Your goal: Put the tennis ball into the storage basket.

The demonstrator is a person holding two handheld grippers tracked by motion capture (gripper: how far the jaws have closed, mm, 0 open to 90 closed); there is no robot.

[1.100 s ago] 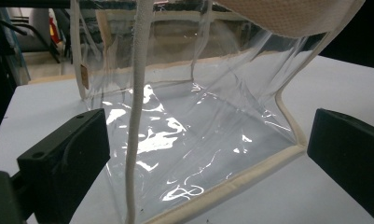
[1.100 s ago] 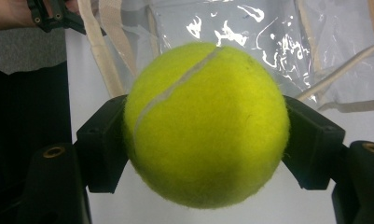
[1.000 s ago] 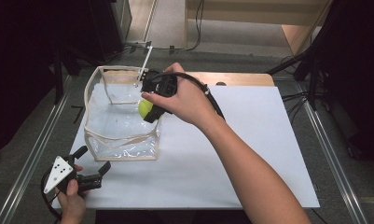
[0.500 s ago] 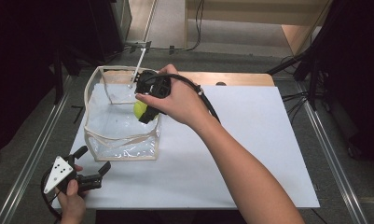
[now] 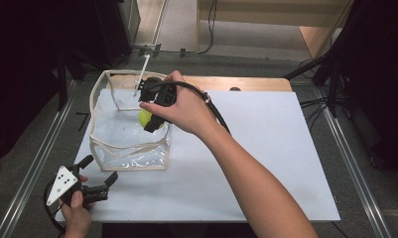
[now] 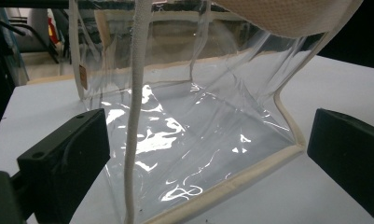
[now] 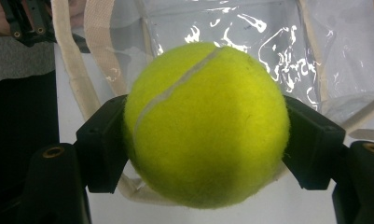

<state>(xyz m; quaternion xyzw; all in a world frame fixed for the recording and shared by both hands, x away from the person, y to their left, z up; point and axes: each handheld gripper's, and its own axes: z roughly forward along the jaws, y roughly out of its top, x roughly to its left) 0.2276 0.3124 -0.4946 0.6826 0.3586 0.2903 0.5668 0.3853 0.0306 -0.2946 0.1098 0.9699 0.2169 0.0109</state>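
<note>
at the left, the left gripper [image 5: 98, 180] rests low on the white table [image 5: 266, 163] in the person's hand, its jaws spread wide with nothing between them, pointing at the near corner of the clear plastic bag [image 5: 129, 148] with cream trim. further right, the right gripper [image 5: 153, 121] hangs over the bag's open top, jaws clamped on either side of the yellow-green tennis ball [image 7: 205, 123], which sits inside the bag's rim, above its floor.
</note>
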